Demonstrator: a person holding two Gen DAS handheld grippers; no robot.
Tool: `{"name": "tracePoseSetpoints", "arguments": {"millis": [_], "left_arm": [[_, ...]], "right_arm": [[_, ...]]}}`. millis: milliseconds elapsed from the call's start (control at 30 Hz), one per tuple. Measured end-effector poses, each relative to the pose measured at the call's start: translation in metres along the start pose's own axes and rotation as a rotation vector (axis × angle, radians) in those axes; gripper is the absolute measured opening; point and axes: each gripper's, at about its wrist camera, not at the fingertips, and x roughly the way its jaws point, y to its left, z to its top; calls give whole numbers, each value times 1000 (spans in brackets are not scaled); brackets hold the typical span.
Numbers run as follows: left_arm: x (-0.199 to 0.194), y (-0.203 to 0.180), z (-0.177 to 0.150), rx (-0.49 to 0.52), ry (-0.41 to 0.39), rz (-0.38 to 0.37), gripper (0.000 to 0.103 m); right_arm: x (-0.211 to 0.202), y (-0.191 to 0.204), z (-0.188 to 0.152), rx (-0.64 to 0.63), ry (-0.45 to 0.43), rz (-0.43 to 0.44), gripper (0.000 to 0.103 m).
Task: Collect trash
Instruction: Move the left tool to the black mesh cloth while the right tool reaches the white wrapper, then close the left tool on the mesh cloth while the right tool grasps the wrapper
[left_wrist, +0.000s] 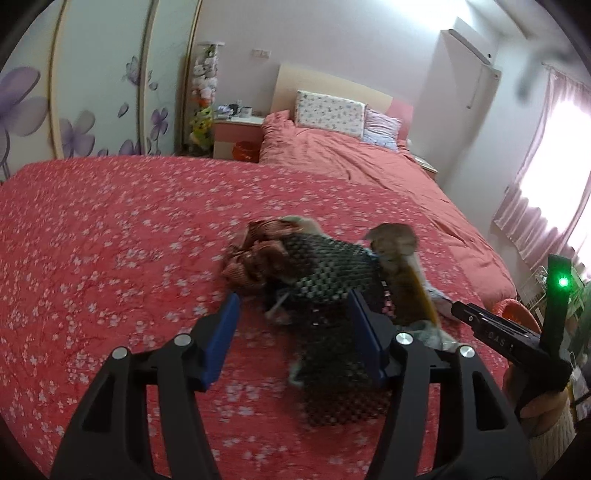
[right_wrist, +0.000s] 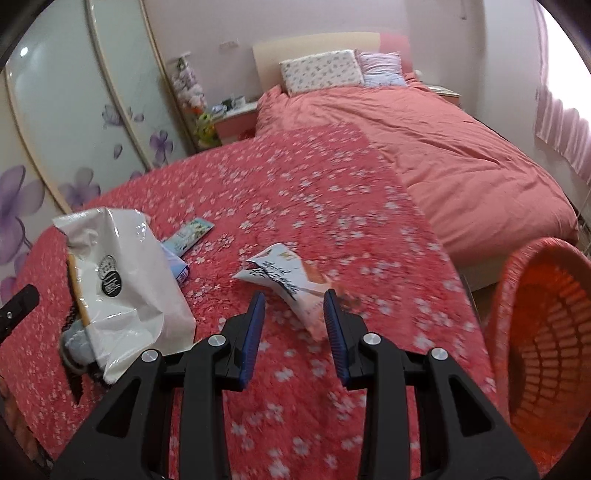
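crinkly white wrapper (right_wrist: 291, 284) lies between parted right tongs (right_wrist: 294, 317); left tongs (left_wrist: 291, 325) open.

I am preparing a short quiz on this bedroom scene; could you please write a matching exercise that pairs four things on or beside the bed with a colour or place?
Things:
1. basket
2. large crumpled bag
3. black mesh netting
4. patterned pillow

Descriptions:
A. white, with a round black label
B. orange-red, standing beside the bed at the right edge of the right wrist view
C. leaning against the headboard
D. dark, lying on the flowered bedspread between the left gripper's fingers

Pairs: 1-B, 2-A, 3-D, 4-C
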Motion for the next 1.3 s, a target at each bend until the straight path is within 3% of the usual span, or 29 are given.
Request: {"name": "tracePoseSetpoints", "arguments": {"millis": [300, 367, 400, 433, 500, 667, 900, 1300], "left_arm": [[13, 1, -14, -16, 42, -23, 60], [16, -1, -15, -19, 53, -42, 60], [17, -2, -17, -15, 56, -48, 60], [18, -3, -17, -12, 56, -49, 60], [20, -6, -19, -2, 61, -52, 60], [26, -12, -21, 6, 75, -66, 60], [35, -19, -21, 10, 103, -87, 60], [44, -40, -16, 28, 118, -137, 65]], "right_arm": [[12, 11, 0, -31, 27, -49, 35], [9, 15, -1, -47, 27, -30, 45], [9, 17, 0, -54, 28, -27, 61], [9, 20, 0, -65, 27, -39, 67], [11, 22, -2, -94, 21, -76, 67], [13, 9, 4, -38, 16, -94, 36], [13, 8, 4, -37, -4, -97, 7], [6, 2, -1, -19, -14, -98, 2]]}}
